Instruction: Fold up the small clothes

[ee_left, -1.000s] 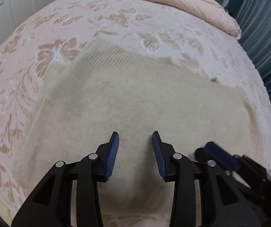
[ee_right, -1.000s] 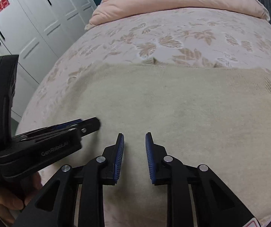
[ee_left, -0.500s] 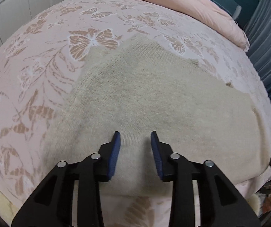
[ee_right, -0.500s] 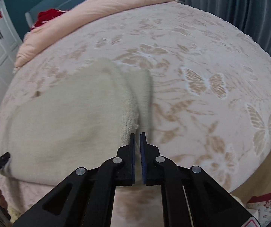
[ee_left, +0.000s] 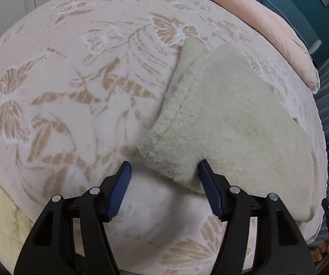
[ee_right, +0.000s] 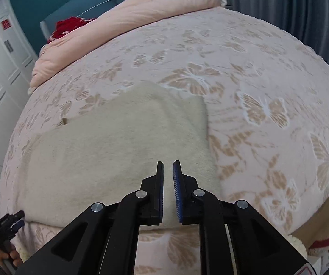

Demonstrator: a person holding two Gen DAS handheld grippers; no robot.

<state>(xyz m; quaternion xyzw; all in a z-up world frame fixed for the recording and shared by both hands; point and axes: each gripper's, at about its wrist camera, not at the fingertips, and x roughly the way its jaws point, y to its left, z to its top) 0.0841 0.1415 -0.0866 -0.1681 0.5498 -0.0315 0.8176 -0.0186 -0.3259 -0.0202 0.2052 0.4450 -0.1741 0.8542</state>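
In the left view, the left tongs (ee_left: 163,176) are held wide open at the near left corner of the sweater (ee_left: 228,123). Nothing is gripped. The sweater is laid flat on the bed (ee_left: 72,87), with an under layer seen along its left edge, so some folding seems to be done.

In the right view, the right tongs (ee_right: 168,170) are almost shut, with a thin gap left. They are held over the sweater's (ee_right: 109,146) near right part. Whether cloth is pinched cannot be told. More folding is probably needed.
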